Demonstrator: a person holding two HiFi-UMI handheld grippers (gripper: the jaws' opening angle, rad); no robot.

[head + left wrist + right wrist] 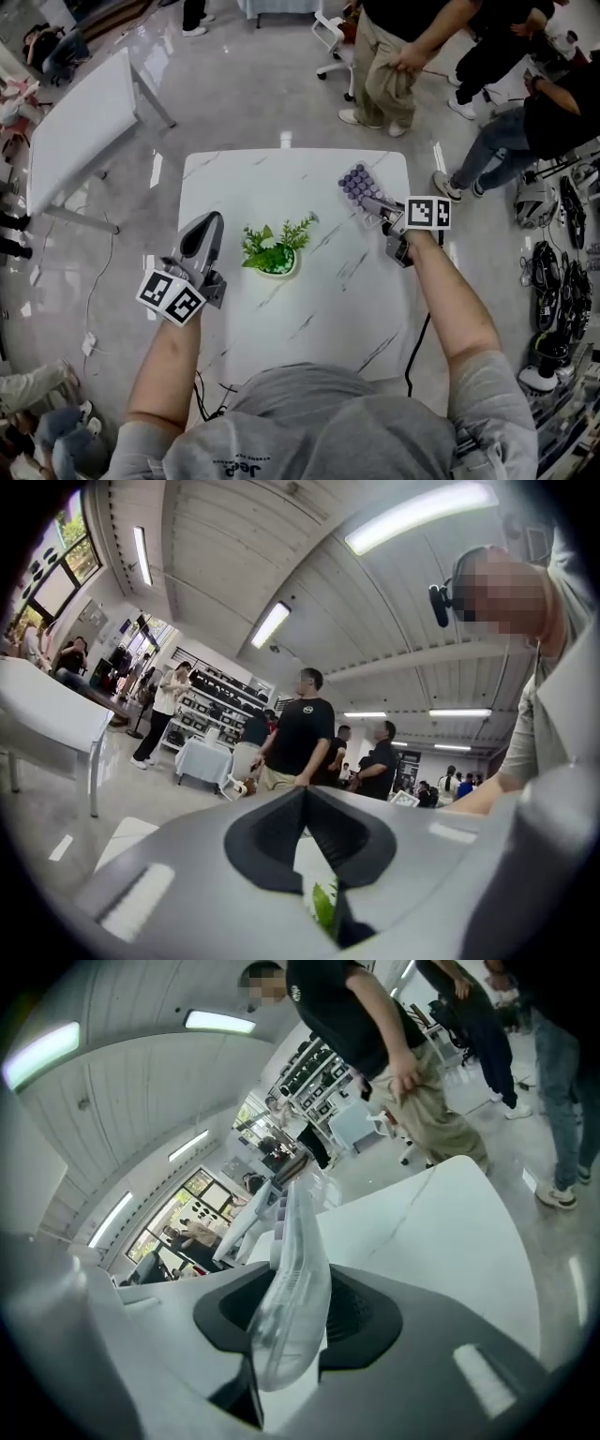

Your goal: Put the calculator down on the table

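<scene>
The calculator [358,186], clear-bodied with purple keys, is held above the far right part of the white marble table [328,309]. My right gripper [382,214] is shut on its near end. In the right gripper view the calculator [292,1279] stands edge-on between the jaws, its translucent shell sticking out forward. My left gripper [206,234] hovers over the table's left edge, shut with nothing in it. In the left gripper view its jaws meet at the tip [306,794].
A small potted green plant [277,251] sits mid-table between the grippers. A black cable [412,356] hangs off the table's right edge. Several people [403,56] stand or sit beyond the far edge. Another white table [80,122] stands at the left.
</scene>
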